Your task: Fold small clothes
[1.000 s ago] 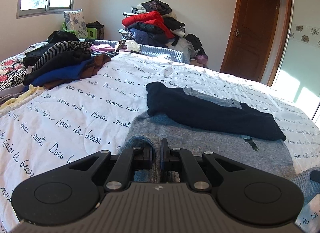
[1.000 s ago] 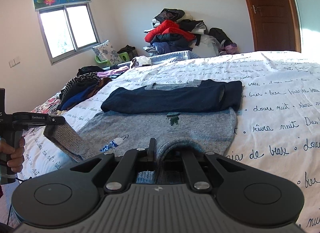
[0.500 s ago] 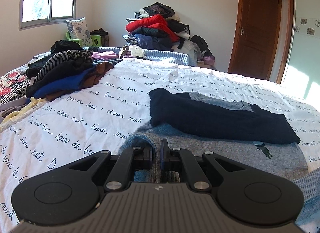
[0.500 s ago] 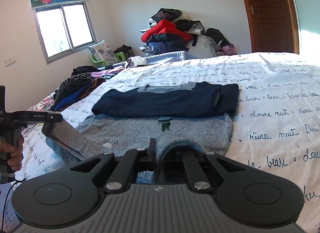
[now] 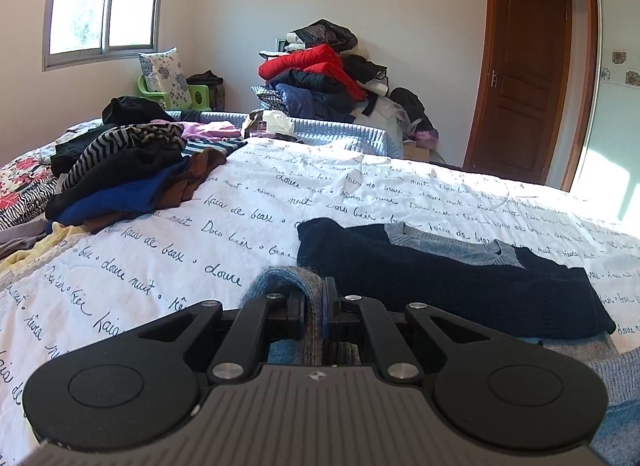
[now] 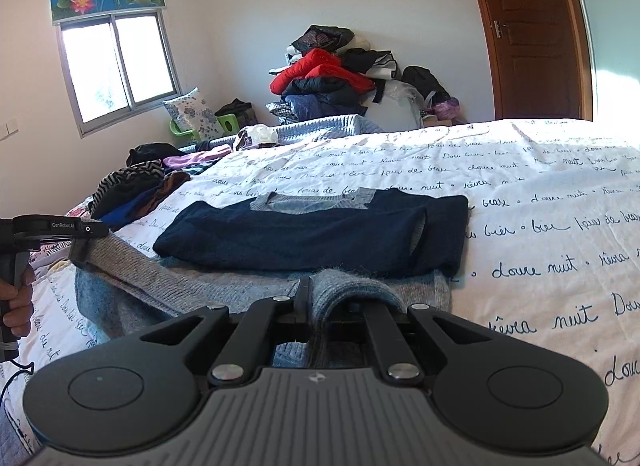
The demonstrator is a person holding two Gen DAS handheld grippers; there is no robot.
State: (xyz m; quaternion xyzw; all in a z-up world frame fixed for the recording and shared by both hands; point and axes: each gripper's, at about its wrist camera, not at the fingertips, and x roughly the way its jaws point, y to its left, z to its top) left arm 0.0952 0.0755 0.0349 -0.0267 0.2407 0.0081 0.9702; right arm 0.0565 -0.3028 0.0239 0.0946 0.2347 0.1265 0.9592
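right now both grippers are clamped tight on the hem of the grey knit sweater w/ navy folded sleeves [image 6: 304, 238]: left gripper [image 5: 322, 306] on one corner, right gripper [image 6: 310, 298] on the other, hem lifted off the white script-print bedspread [image 6: 540, 225]; rest of the sweater lies flat on it.

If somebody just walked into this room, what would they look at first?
Probably the grey sweater in the middle of the bed, with its near edge pinched and lifted by the left gripper and the right gripper, and its dark blue sleeves folded across it. Next, the tall heap of clothes topped by a bright red jacket against the far wall, and the messy pile of clothes on the window side of the bed.
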